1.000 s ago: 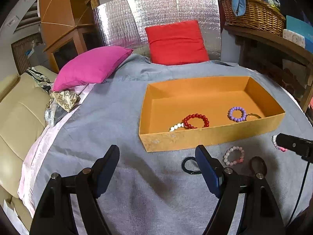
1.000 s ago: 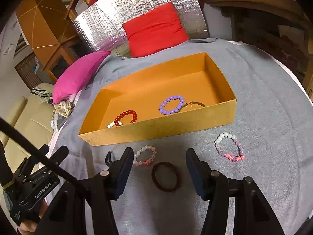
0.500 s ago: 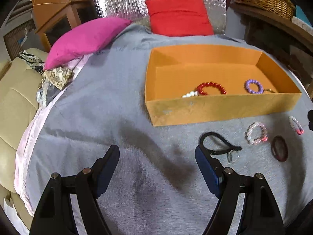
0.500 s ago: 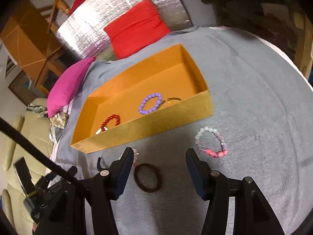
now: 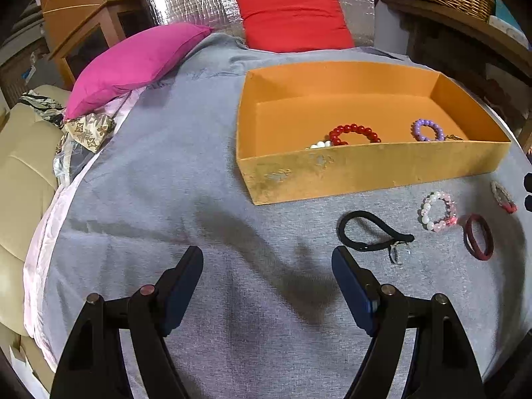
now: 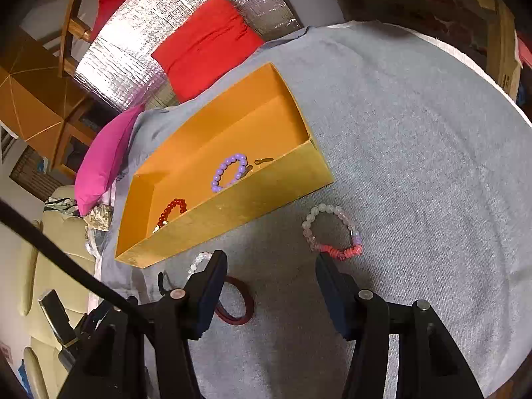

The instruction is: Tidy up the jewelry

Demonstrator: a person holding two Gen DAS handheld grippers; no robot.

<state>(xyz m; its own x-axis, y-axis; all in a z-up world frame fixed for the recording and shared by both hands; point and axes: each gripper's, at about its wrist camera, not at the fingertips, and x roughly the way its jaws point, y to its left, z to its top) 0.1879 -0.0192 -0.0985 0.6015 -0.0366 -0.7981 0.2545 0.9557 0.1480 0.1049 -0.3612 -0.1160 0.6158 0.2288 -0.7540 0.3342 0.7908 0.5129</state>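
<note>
Jewelry laid out by an orange box

Orange box (image 5: pixel 365 166) sits on a grey cloth (image 5: pixel 166 183) toward the far edge, holding a red bead bracelet (image 5: pixel 354 132) and a purple bead bracelet (image 5: pixel 428 129). On the cloth along the box's near wall lie a black hair tie (image 5: pixel 369 231), a pink-and-white bead bracelet (image 5: pixel 438 211), a maroon hair tie (image 5: pixel 478 236) and a pale bracelet with a coral section (image 6: pixel 332 231). Left tool (image 5: pixel 267 276) hangs wide open and empty over bare cloth. Right tool (image 6: pixel 271 277) is wide open and empty too, between the maroon tie and the coral-section bracelet.
</note>
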